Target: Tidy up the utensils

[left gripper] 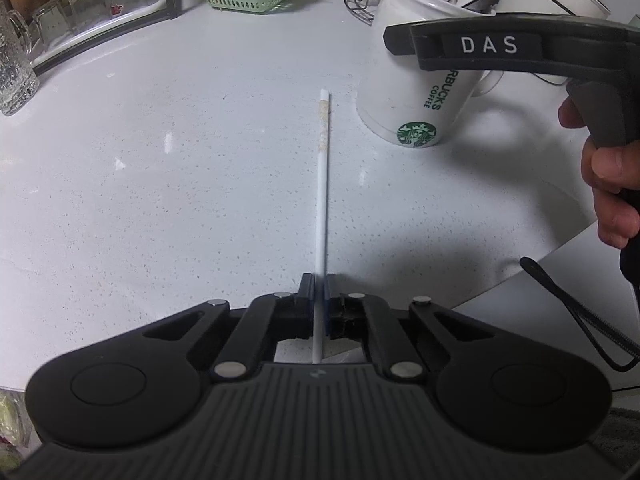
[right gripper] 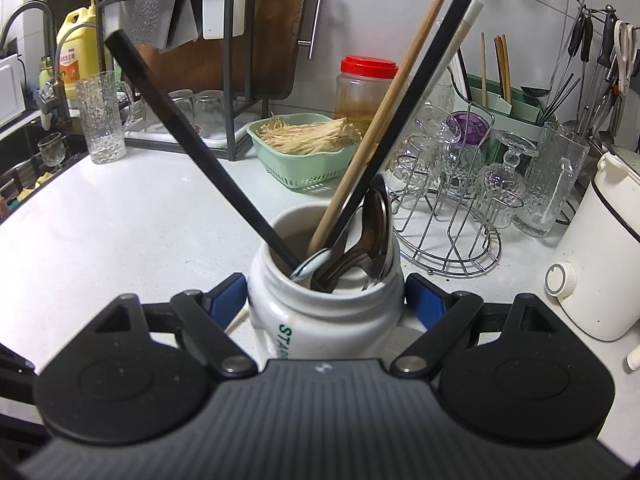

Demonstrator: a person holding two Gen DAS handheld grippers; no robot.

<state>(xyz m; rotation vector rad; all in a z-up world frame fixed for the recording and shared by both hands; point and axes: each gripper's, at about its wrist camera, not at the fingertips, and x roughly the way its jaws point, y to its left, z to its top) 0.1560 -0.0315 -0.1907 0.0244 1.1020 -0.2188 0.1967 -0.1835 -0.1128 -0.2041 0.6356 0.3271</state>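
Observation:
A white chopstick [left gripper: 323, 184] lies lengthwise on the pale counter [left gripper: 160, 184]. My left gripper [left gripper: 319, 280] is shut on its near end, with the blue pads pressed against both sides. To its right a white Starbucks mug [left gripper: 404, 92] stands tilted. In the right wrist view my right gripper [right gripper: 326, 296] is shut on that mug [right gripper: 320, 320], one blue pad on each side just below the rim. The mug holds two black chopsticks [right gripper: 192, 148], a wooden chopstick [right gripper: 384, 108], a white one [right gripper: 460, 40] and metal spoons [right gripper: 372, 232].
A hand [left gripper: 608, 184] holds the right tool's handle above the counter's right edge. Behind the mug stand a green basket [right gripper: 304, 160], a wire rack of glasses [right gripper: 452, 208] and a white appliance [right gripper: 600, 264]. A tall glass [right gripper: 100, 120] and a dish rack stand at the far left.

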